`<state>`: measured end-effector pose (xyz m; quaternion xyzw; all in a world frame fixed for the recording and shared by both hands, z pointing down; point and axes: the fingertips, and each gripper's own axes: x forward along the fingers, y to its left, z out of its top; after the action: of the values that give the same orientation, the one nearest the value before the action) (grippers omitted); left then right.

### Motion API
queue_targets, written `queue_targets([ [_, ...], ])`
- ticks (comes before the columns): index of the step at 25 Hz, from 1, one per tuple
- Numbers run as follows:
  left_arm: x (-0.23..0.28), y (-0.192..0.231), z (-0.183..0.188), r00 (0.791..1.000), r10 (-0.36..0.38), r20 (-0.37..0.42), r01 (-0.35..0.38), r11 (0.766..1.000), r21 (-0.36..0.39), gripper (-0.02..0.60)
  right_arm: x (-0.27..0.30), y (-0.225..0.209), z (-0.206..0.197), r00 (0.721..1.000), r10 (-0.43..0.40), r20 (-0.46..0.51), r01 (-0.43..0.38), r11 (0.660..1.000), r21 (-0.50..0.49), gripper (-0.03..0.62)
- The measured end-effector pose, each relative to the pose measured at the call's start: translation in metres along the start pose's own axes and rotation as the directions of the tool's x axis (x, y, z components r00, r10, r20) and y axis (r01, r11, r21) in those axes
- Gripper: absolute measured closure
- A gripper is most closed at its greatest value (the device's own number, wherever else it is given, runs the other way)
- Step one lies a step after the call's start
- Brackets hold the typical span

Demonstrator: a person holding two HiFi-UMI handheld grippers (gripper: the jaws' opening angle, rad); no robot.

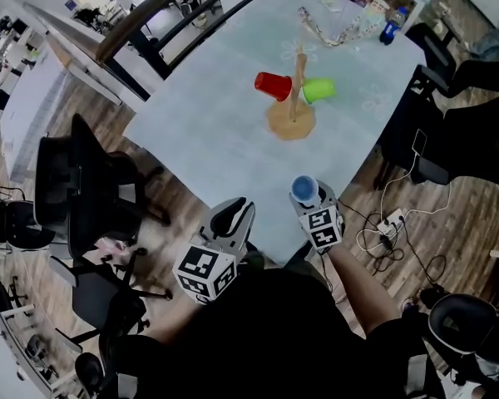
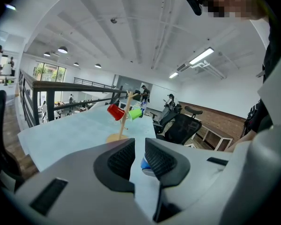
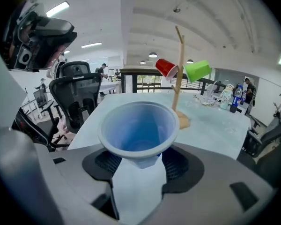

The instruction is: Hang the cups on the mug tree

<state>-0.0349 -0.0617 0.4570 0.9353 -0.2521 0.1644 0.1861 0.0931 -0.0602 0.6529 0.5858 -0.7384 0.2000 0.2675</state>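
Note:
A wooden mug tree [image 1: 293, 98] stands mid-table with a red cup [image 1: 273, 85] and a green cup [image 1: 318, 90] hanging on its pegs. My right gripper [image 1: 313, 204] is shut on a blue cup [image 1: 304, 189] at the table's near edge; the cup's mouth faces up. In the right gripper view the blue cup [image 3: 138, 130] sits between the pads, and the mug tree [image 3: 179, 69] stands beyond it. My left gripper [image 1: 237, 210] hovers just left of it, with its jaws [image 2: 139, 149] narrowly apart and nothing between them. The blue cup [image 2: 145, 164] shows behind its right pad.
The pale table [image 1: 224, 115] carries a blue-capped bottle [image 1: 391, 25] and a lanyard at its far end. Black office chairs [image 1: 83, 189] stand on the wooden floor to the left. Cables and a power strip [image 1: 391, 221] lie on the floor to the right.

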Motion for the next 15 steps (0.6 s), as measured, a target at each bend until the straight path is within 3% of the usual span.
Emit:
queue_targets([
  [8,0.012,-0.035,-0.001,1.000,-0.018,0.008,0.018,1.000,0.010,0.508,-0.048,-0.061,0.006,0.990,-0.137,0.044,0.139,0.988,-0.068,0.307],
  [15,0.013,-0.050,0.001,1.000,0.025,0.019,-0.025,1.000,0.012,0.508,-0.083,-0.118,0.021,0.972,-0.222,0.078,0.228,0.970,-0.085,0.308],
])
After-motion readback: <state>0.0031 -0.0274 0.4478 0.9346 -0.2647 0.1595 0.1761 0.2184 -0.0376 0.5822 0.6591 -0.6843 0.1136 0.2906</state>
